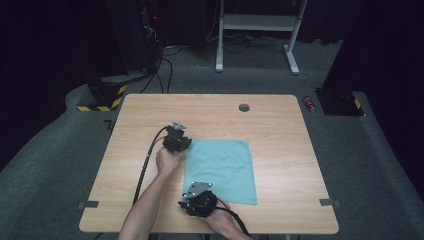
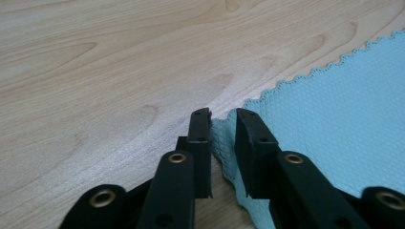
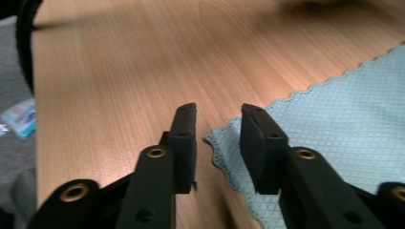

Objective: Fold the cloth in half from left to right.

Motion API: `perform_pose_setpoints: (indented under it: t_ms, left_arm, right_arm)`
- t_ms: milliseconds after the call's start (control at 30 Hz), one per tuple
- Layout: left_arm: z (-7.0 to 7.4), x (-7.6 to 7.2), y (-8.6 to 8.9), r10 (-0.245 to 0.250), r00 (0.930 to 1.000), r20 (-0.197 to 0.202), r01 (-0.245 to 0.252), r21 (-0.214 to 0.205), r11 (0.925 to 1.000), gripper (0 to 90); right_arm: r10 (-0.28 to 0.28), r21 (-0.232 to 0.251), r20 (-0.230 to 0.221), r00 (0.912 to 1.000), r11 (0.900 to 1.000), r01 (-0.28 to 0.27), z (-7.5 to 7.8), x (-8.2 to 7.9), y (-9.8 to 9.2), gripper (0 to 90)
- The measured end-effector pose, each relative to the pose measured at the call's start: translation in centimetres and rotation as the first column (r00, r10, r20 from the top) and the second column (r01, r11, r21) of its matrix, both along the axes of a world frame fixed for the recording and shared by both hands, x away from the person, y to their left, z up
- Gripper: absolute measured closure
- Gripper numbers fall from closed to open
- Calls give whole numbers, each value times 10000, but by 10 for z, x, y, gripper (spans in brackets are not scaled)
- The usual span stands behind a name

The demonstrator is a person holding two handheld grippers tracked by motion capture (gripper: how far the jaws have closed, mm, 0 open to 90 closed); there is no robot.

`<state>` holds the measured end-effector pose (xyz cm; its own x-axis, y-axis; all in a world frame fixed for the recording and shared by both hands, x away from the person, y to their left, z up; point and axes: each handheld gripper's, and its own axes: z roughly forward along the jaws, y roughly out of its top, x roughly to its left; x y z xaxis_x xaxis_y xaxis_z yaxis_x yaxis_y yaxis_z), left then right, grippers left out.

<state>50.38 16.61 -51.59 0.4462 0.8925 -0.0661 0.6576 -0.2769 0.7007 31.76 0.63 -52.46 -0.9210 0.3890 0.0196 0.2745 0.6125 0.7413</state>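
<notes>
The left gripper sits at the far left corner of the cloth, its cable trailing back along the forearm toward the near edge of the bench. In the left gripper view its jaws straddle that corner: the cloth's scalloped edge rises between them, a narrow gap shows on either side, and the pads do not visibly press it, so the jaws count as open around the corner.

The cloth lies flat on the bench, light blue-green, stretching from the left gripper to the right gripper along its left edge.

The right gripper sits at the near left corner of the cloth, with a grey plate on top. In the right gripper view its jaws stand apart, wider than the left pair, with the corner of the cloth lying between them on the bench; neither pad touches it. This gripper is open.

Beyond the left gripper, a small round grey plug sits in the bench near its far edge.
</notes>
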Motion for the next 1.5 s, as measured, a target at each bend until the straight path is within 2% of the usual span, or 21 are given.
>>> perform_pose_setpoints:
  t_ms: [100,133,233,333,500,833,1267,1500]
  left_arm:
    - [0,0,-1,-71,10000,51,70,102,9999,817]
    - [0,0,-1,-111,9999,69,110,138,9998,830]
    - [0,1,-2,-154,9999,-4,154,122,9998,868]
    - [0,2,-2,-124,9999,-77,123,-15,9999,887]
    - [0,3,1,-48,9997,-232,41,-304,9995,892]
    - [7,3,6,-81,9999,-122,71,-802,9968,896]
    - [13,3,17,-4,10000,-42,0,-849,9964,898]
    - [19,1,28,50,10000,-3,-50,-847,9964,898]
  right_arm:
    - [-57,-214,294,9996,9998,64,1,0,1,751]
    - [-105,-259,270,9996,9996,112,1,-2,1,770]
    - [-145,-419,523,9985,9990,167,1,-3,2,833]
    - [-211,-466,554,9982,9986,237,2,-3,2,888]
    - [-153,-555,658,9977,9983,190,3,-4,2,900]
    - [-251,-84,501,9984,9996,256,13,-3,-4,900]
    - [-127,110,615,9980,9999,120,24,-2,2,900]
    - [-61,244,507,9987,9997,49,31,-1,6,900]
